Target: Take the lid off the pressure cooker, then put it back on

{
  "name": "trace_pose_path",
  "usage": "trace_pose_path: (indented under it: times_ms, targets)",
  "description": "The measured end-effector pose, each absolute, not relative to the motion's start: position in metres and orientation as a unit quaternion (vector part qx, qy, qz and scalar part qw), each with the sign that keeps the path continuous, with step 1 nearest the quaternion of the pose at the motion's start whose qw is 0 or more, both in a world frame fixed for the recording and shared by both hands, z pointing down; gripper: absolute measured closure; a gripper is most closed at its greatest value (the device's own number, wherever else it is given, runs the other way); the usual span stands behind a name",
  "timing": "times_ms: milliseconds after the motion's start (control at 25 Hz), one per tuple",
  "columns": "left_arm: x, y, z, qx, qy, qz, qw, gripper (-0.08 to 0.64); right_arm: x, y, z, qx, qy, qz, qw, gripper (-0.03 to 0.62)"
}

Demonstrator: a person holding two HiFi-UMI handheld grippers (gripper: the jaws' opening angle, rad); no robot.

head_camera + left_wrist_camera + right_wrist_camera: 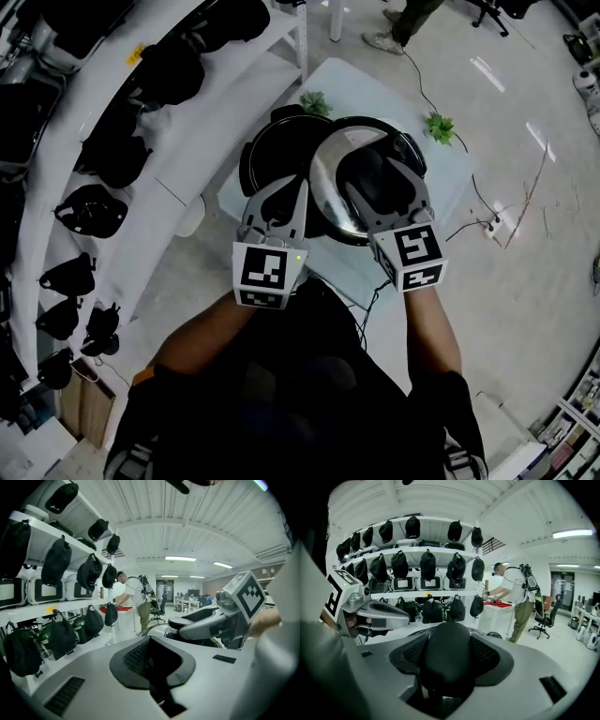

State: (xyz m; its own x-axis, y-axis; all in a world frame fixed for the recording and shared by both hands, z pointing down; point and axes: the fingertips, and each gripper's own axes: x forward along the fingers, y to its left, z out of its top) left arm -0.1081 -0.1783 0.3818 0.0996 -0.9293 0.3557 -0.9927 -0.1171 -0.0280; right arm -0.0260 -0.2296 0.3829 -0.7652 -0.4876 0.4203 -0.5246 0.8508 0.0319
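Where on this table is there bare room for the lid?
Bare table shows in the far strip between the left plant and the right plant, and a narrower strip along the right edge past the lid. The near left is crowded by the pressure cooker base.

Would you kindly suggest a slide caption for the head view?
Right tongs grip the lid by its black handle, askew over the open pressure cooker.

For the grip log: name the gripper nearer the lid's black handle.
Right. The right gripper is closed on the lid handle; the left gripper sits at the left edge of the lid.
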Motion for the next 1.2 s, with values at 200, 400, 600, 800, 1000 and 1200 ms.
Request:
trace_pose_path:
  times_ms: [200, 400, 600, 800, 1000, 1200]
  targets:
    - [-0.066, -0.186, 0.385, 0.766, -0.617, 0.147, 0.106, 0.552, 0.027, -0.233, 0.387, 0.332, -0.917, 0.061, 0.210, 0.292]
    - [-0.022, -0.192, 0.392, 0.796, -0.575, 0.155, 0.102, 0.552, 0.081, -0.235, 0.393, 0.390, -0.893, 0.076, 0.213, 0.291]
    - [0.022, -0.192, 0.402, 0.822, -0.536, 0.164, 0.104, 0.552, 0.129, -0.231, 0.408, 0.436, -0.868, 0.091, 0.220, 0.291]
    - [0.057, -0.187, 0.423, 0.840, -0.501, 0.176, 0.113, 0.552, 0.158, -0.229, 0.433, 0.464, -0.849, 0.107, 0.229, 0.291]
    - [0.082, -0.179, 0.451, 0.847, -0.478, 0.188, 0.135, 0.552, 0.171, -0.226, 0.463, 0.474, -0.838, 0.127, 0.240, 0.291]
    - [0.095, -0.174, 0.480, 0.847, -0.464, 0.205, 0.158, 0.552, 0.174, -0.226, 0.494, 0.474, -0.832, 0.145, 0.250, 0.291]
